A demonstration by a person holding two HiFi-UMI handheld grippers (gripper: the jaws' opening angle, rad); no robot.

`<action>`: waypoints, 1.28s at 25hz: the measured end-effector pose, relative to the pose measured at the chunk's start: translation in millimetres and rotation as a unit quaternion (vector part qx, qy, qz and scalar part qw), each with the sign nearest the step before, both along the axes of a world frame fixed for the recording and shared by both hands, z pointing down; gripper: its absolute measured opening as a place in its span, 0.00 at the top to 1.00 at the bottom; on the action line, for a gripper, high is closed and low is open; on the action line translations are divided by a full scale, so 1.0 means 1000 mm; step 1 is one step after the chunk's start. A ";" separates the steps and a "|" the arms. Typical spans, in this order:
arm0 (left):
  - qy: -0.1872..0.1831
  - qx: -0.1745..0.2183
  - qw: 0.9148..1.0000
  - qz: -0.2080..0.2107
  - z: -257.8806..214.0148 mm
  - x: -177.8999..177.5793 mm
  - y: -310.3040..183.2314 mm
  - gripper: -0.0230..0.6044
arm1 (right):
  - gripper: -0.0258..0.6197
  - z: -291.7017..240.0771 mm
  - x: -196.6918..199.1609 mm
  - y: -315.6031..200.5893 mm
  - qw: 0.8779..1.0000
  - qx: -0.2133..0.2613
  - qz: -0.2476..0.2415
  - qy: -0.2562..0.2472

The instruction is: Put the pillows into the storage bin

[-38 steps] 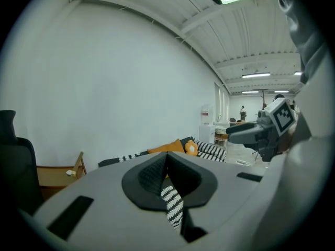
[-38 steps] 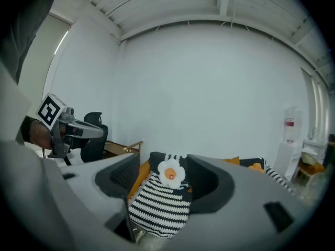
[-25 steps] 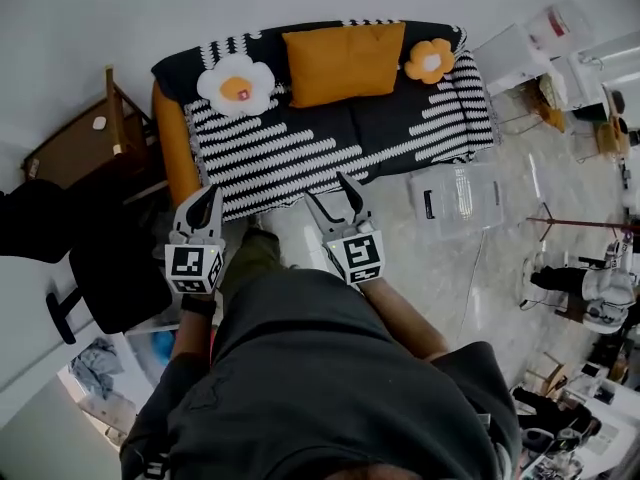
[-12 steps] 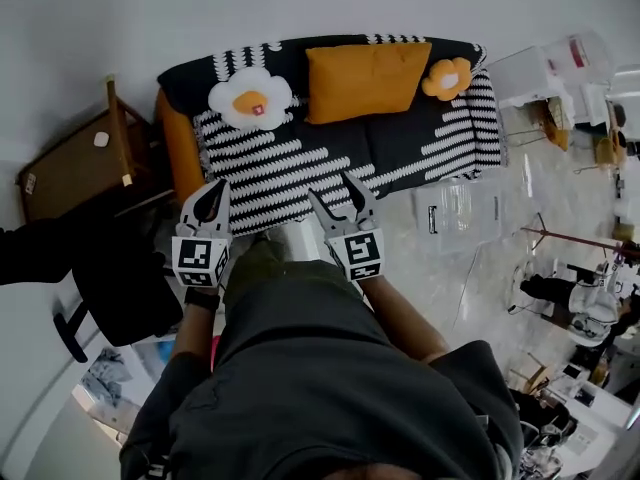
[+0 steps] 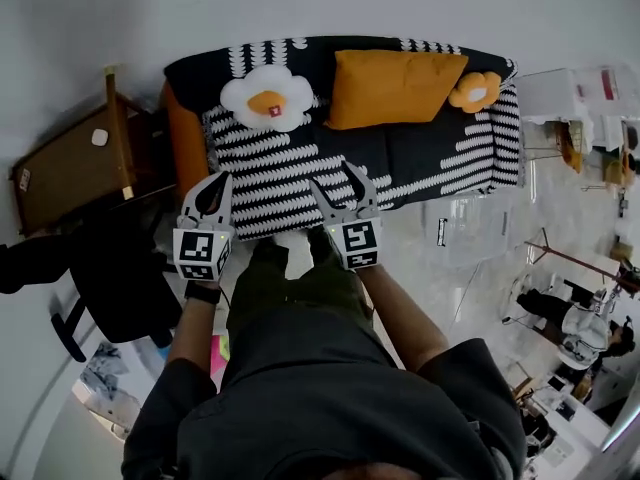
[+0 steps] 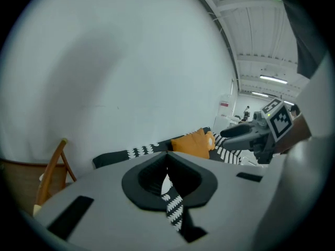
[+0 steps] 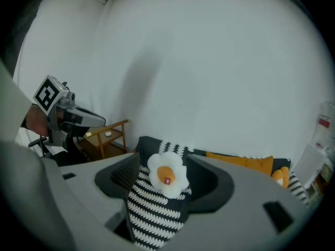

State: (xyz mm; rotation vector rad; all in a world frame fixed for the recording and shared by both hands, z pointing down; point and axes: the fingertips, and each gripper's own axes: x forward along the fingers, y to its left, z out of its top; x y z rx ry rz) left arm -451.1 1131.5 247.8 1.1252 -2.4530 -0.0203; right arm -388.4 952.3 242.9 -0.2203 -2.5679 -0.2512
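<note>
Sofa (image 5: pixel 300 158) ahead now: white pillow (image 5: pixel 267 99), orange pillow (image 5: pixel 395 86) and flower pillow (image 5: pixel 476 90) are all seen lying on it, none binned yet. Bin (image 5: pixel 470 230) is seen waiting, seemingly empty, right of the sofa. Left hand-held gripper (image 5: pixel 213 183) is clenched on nothing and right hand-held gripper (image 5: pixel 335 176) is held released, both just before the sofa.

No word, number or brand legible anywhere. Closest to print: a black-and-white square coded marker (image 5: pixel 197 253) on the grey cube of the left gripper (image 5: pixel 222 178), and another such marker (image 5: pixel 358 240) on the cube of the right gripper (image 5: pixel 331 175), both in front of the black sofa with white dashed stripes (image 5: pixel 300 158). Block patterns only, not letters. On the sofa's left end, a small red tag (image 5: pixel 273 110) at the orange yolk of the white fried-egg-shaped pillow (image 5: pixel 250 93), too small to read. Right of the sofa, a red label (image 5: pixel 609 84) on a pale plastic container (image 5: pixel 595 73), likewise unreadable.
</note>
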 end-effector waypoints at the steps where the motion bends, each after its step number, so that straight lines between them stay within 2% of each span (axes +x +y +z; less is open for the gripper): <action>1: 0.001 -0.003 1.000 -0.003 0.008 -0.007 -0.001 0.96 | 0.53 0.010 -0.010 -0.003 1.000 0.000 -0.004 0.003; 10: 0.029 -0.032 0.998 -0.036 0.097 -0.065 -0.029 0.96 | 0.53 0.117 -0.107 -0.032 0.998 -0.002 -0.047 0.033; 16: 0.044 -0.040 0.997 -0.040 0.169 -0.106 -0.056 0.96 | 0.53 0.202 -0.167 -0.050 0.996 0.009 -0.067 0.056; 21: 0.060 -0.045 0.996 -0.042 0.220 -0.126 -0.070 0.96 | 0.53 0.260 -0.207 -0.061 0.994 0.023 -0.081 0.072; 28: 0.079 -0.054 0.995 -0.040 0.274 -0.142 -0.074 0.96 | 0.53 0.307 -0.264 -0.067 0.992 0.046 -0.095 0.066; 32: 0.086 -0.056 0.994 -0.040 0.292 -0.148 -0.071 0.96 | 0.53 0.320 -0.294 -0.064 0.989 0.080 -0.107 0.057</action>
